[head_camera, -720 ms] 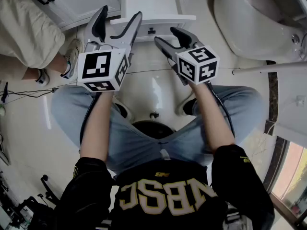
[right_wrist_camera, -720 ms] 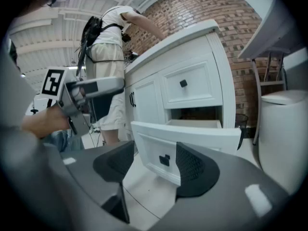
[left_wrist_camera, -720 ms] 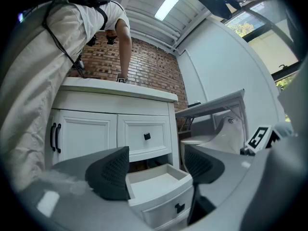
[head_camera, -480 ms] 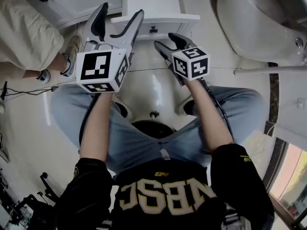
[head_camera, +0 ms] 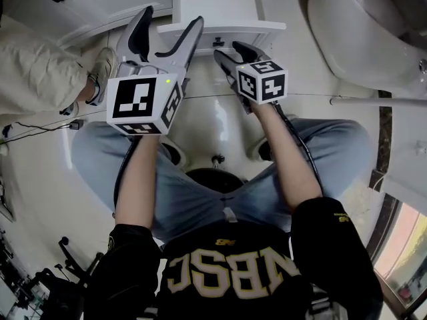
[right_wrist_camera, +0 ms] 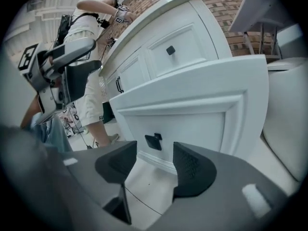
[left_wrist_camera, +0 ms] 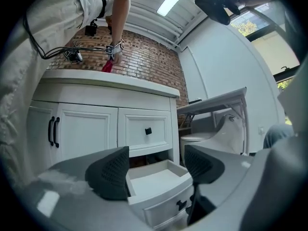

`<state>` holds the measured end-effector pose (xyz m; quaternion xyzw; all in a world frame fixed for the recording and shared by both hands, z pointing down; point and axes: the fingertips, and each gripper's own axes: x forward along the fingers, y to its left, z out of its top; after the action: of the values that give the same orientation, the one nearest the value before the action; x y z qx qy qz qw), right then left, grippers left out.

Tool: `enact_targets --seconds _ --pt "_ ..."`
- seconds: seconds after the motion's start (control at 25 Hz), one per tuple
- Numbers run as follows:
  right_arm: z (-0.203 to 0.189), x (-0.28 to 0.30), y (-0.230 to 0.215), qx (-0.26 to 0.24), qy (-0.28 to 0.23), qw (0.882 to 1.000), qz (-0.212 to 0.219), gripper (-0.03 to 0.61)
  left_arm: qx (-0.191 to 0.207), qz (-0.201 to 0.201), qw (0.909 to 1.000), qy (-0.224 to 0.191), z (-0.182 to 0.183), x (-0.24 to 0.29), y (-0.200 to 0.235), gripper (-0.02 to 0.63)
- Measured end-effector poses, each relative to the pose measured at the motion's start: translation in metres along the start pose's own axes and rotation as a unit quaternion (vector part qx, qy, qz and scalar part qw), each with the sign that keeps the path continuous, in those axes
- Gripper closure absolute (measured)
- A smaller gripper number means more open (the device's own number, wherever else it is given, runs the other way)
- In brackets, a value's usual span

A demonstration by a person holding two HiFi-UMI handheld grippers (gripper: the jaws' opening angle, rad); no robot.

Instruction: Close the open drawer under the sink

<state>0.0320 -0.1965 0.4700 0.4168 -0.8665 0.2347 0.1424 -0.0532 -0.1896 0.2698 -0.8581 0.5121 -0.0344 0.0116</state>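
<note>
The white drawer (head_camera: 217,7) under the counter stands pulled out, its inside empty (left_wrist_camera: 156,177). Its front panel (right_wrist_camera: 202,124) carries a small black knob (right_wrist_camera: 154,141) (head_camera: 218,42). My right gripper (head_camera: 228,51) (right_wrist_camera: 150,166) is open just in front of that panel, the knob a little above the gap between the jaws and apart from them. My left gripper (head_camera: 163,29) (left_wrist_camera: 156,166) is open at the drawer's left front corner, held level, with nothing between its fingers.
Above the open drawer is a shut drawer with a black knob (left_wrist_camera: 148,131); left of it a cabinet door with black handles (left_wrist_camera: 53,130). A person in beige (head_camera: 40,65) stands at the left. A toilet (head_camera: 360,25) stands right of the cabinet. White tile floor (head_camera: 213,119) lies below.
The right gripper has moved forward toward the drawer front. The left gripper has barely shifted. The drawer stays open.
</note>
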Motion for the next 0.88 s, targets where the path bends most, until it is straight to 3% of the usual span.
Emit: enact_targets --seconds 0.12,0.32,0.56,0.88 --pt "0.003 0.009 -0.004 0.031 -0.014 0.999 0.003 0.353 0.004 -0.001 1.0 0.003 -0.001 0.004 -0.002 0.25" --pt "-0.004 0.025 -0.003 0.06 -0.025 0.998 0.023 0.457 0.0 0.004 0.9999 0.01 -0.007 0.013 0.007 0.25" --pt "0.014 0.03 -0.004 0.028 -0.015 0.999 0.01 0.46 0.006 0.011 0.9999 0.011 0.002 0.02 0.018 0.25" --pt "0.034 0.067 -0.037 0.023 -0.024 0.999 -0.02 0.46 -0.009 0.017 0.9995 0.025 -0.02 0.043 0.04 0.25"
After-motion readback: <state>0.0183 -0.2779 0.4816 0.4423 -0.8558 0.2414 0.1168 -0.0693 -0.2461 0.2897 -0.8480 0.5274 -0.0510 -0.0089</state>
